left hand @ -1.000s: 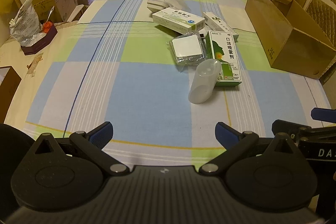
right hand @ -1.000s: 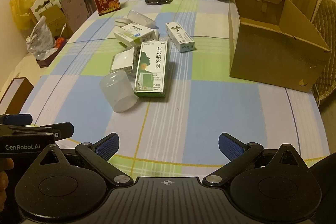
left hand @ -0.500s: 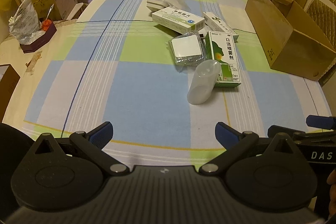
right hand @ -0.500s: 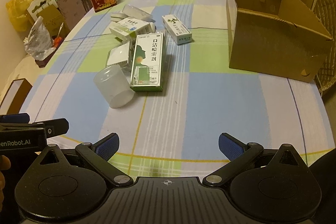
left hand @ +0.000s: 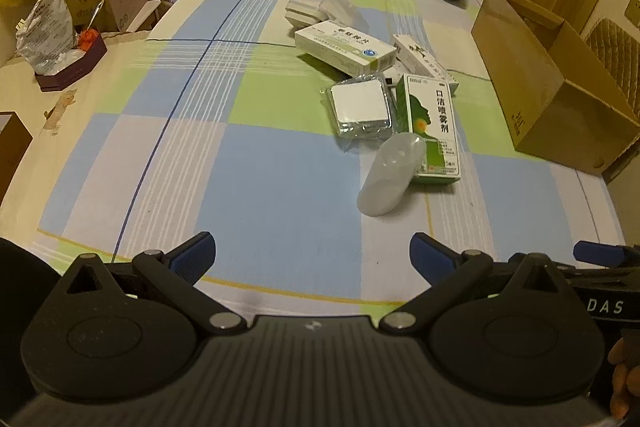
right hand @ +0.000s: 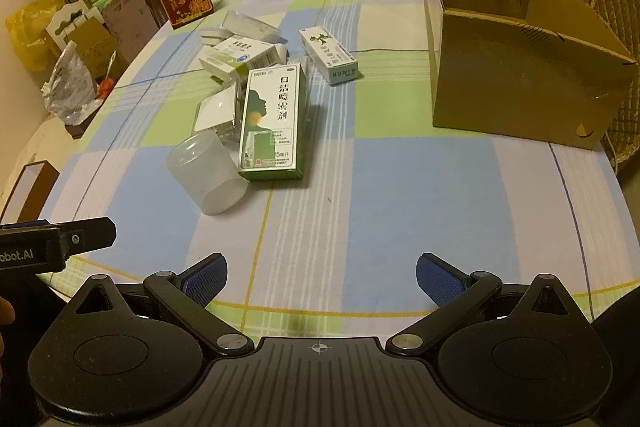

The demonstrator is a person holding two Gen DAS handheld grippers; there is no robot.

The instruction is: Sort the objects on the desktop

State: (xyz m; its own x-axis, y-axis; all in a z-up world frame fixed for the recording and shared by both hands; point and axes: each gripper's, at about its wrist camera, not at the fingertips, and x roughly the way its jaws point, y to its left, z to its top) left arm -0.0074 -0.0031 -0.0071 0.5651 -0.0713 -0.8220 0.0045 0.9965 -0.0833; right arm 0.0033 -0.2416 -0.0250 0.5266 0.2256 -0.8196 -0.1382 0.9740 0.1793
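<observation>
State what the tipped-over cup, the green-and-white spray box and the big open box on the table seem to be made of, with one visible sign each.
Cup: probably frosted translucent plastic; the tablecloth shows dimly through its cloudy wall.
Spray box: printed paperboard, slightly glossy; crisp folded edges and printed faces.
Big open box: plain brown cardboard, matte; folded flaps and a punched hole near its corner.

Right gripper [right hand: 318, 277]: now nearer the translucent plastic cup [right hand: 206, 177], which sits lower in its view.
Left gripper [left hand: 311, 254]: shifted only slightly relative to that cup.
</observation>
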